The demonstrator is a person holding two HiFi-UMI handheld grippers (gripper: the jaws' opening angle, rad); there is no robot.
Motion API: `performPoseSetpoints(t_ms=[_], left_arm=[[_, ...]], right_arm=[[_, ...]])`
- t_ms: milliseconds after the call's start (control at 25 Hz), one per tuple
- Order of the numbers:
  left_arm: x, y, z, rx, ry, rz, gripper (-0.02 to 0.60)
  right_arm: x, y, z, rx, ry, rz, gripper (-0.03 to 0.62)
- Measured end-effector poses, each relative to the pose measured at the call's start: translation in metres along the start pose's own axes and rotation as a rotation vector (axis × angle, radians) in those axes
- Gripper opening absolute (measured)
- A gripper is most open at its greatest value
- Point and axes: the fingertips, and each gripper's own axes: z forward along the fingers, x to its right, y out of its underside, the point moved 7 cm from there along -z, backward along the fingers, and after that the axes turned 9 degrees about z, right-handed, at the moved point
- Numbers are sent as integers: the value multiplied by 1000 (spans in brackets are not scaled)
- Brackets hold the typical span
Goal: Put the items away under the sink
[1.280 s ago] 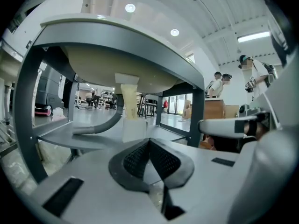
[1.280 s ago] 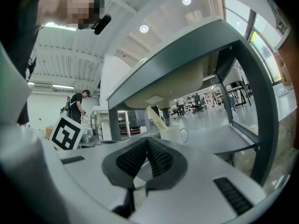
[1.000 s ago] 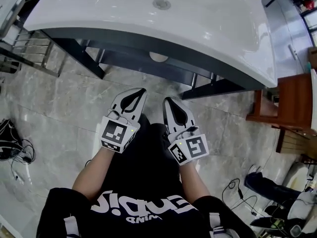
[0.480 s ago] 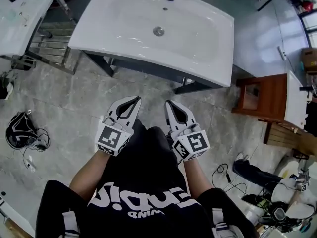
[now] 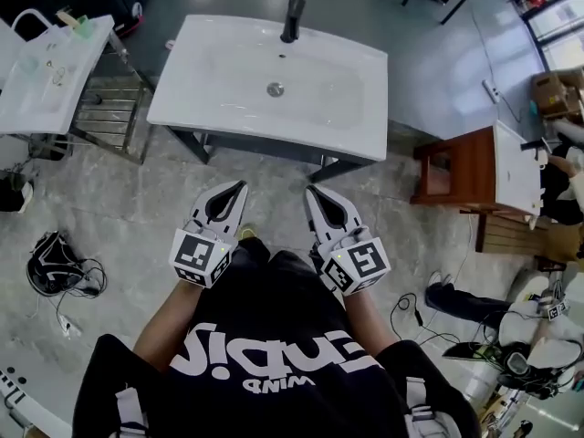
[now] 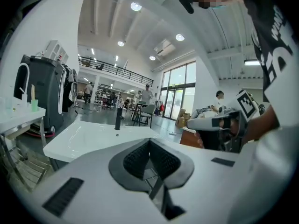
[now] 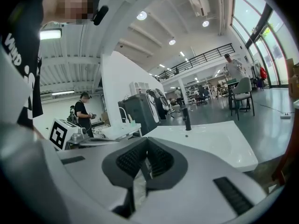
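Sink (image 5: pixel 274 85) in the head view stands well ahead of both grippers, its length running across the person. The left gripper (image 5: pixel 239 188) and right gripper (image 5: pixel 311 192) are about equally near it. No items to stow show anywhere.

Left gripper view: jaws pressed together and empty, with the basin ahead.

Right gripper view: jaws likewise closed on nothing.

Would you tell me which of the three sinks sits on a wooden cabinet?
The far-right sink in the head view, on a reddish-brown cabinet. The middle sink stands on a dark frame, the left sink on a metal rack.
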Motion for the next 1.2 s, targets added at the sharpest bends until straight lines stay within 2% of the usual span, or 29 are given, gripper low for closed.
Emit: performPoseSetpoints(t_ms=[200,400,680,960,1200], left_arm=[[2,-18,8,22,35,28,20],[21,-41,16,37,121,38,20],[35,-68,26,52,187,88,20],[36,-93,30,79,162,145,20],[35,-102,30,100,127,160,20]], right_arm=[[6,-13,-11,30,21,-19,18],[17,-25,-25,59,20,-11,18],[20,-36,-27,75,-50,-31,18],[18,-54,-28,112,-113,-45,18],[19,-62,-27,137,-132,-50,18]])
